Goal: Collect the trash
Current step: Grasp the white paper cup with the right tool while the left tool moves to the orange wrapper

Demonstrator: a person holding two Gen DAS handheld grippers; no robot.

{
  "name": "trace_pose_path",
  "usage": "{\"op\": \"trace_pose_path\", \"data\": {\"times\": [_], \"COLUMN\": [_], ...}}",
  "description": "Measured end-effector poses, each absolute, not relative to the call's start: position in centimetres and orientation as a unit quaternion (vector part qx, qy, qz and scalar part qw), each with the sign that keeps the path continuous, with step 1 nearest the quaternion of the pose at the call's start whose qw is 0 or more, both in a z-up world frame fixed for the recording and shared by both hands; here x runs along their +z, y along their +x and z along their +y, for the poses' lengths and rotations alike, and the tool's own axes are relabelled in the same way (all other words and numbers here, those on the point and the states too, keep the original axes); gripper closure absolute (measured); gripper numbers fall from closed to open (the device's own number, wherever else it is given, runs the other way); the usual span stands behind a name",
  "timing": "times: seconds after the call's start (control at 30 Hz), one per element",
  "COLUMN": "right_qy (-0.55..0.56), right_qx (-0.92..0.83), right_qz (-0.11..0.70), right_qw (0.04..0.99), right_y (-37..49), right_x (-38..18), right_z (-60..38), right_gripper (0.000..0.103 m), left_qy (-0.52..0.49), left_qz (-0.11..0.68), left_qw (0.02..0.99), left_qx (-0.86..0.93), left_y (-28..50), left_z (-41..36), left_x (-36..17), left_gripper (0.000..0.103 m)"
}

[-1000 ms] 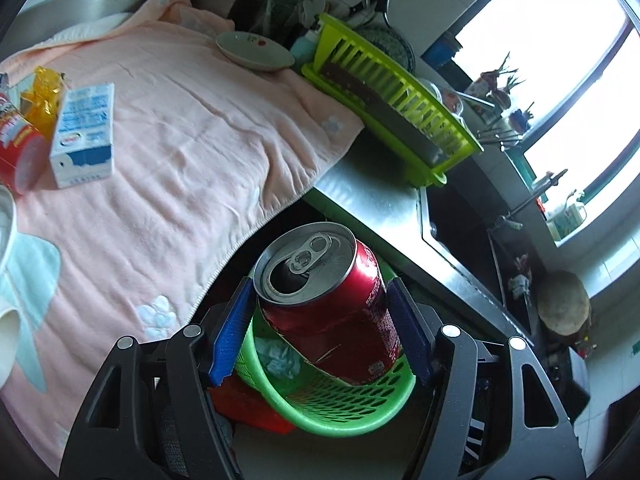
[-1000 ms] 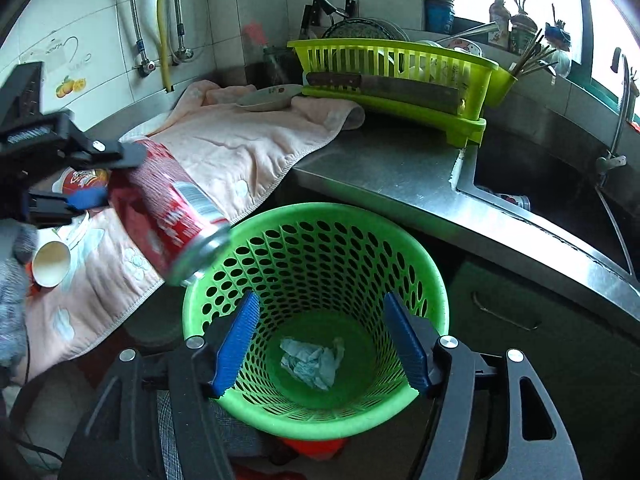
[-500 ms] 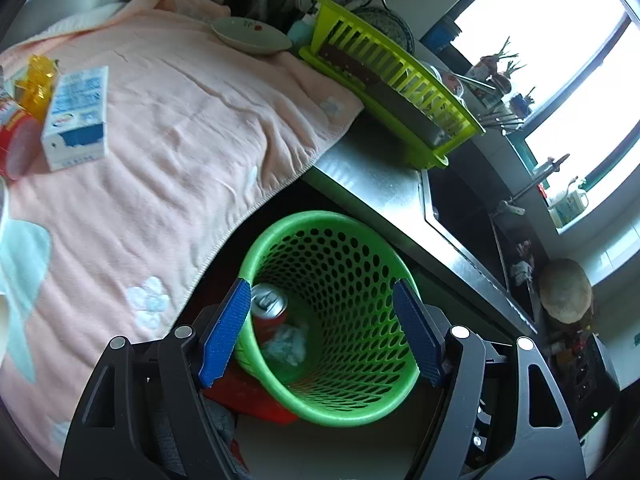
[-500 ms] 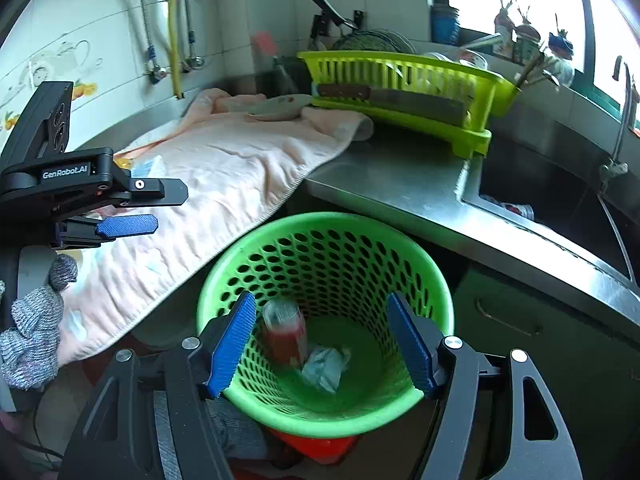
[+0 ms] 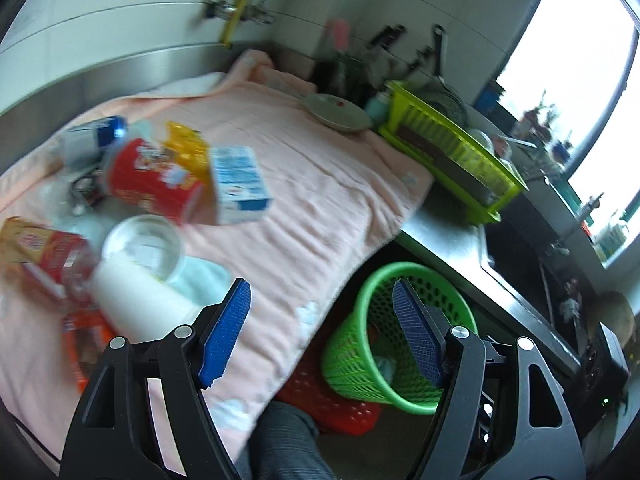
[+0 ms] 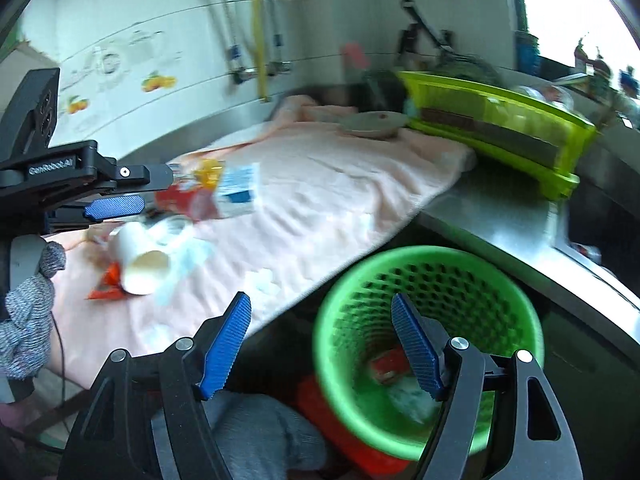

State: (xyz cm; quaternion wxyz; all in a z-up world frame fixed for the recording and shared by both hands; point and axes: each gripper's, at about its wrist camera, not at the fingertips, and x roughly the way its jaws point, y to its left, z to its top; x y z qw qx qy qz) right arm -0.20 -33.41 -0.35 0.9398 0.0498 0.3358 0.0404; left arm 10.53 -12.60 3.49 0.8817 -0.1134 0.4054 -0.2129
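Observation:
The green mesh bin [image 5: 352,344] stands on the floor below the counter edge; it also shows in the right wrist view [image 6: 516,312] with the red can [image 6: 386,366] and crumpled paper inside. My left gripper [image 5: 322,330] is open and empty, above the pink towel's [image 5: 312,184] edge. My right gripper [image 6: 320,342] is open and empty, over the bin's left rim. On the towel lie a milk carton [image 5: 240,184], a red cup [image 5: 148,178], a white paper cup [image 5: 136,304], a yellow wrapper [image 5: 184,144] and a blue-and-silver can [image 5: 94,136].
A lime dish rack [image 5: 452,148] and a plate [image 5: 336,110] sit at the towel's far end. The steel counter [image 5: 440,240] leads to a sink at right. A red crate [image 5: 324,400] lies under the bin.
My left gripper let the red can drop into the bin, then swung left toward the trash on the towel. The right gripper's view also turned left.

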Motion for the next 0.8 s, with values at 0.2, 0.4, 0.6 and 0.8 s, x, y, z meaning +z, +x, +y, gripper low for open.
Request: {"op": "trace_pose_path", "data": {"times": [0.2, 0.4, 0.6, 0.8], "right_qy": [0.024, 0.002, -0.024, -0.06], "right_qx": [0.116, 0.177, 0.222, 0.246], "right_qz": [0.343, 0.351, 0.364, 0.386], "right_qw": [0.932, 0.919, 0.904, 0.887], "right_y": [2.8, 5.6, 8.7, 11.4], "right_x": [0.1, 0.1, -0.1, -1.5], "right_z": [-27.7, -22.3, -17.6, -14.2], "right_gripper": [0.033, 0.033, 0.033, 0.033], "left_qy": [-0.133, -0.158, -0.176, -0.175], "left_qz": [0.401, 0.403, 0.406, 0.422], "left_qw": [0.896, 0.898, 0.895, 0.889], "left_qx": [-0.136, -0.084, -0.051, -0.036], "left_y": [10.9, 10.4, 9.6, 9.5], "left_z": [-5.5, 1.1, 5.3, 7.2], "left_x": [3.7, 3.1, 2.4, 1.1], "left_gripper": [0.029, 0.029, 0.029, 0.029]}}
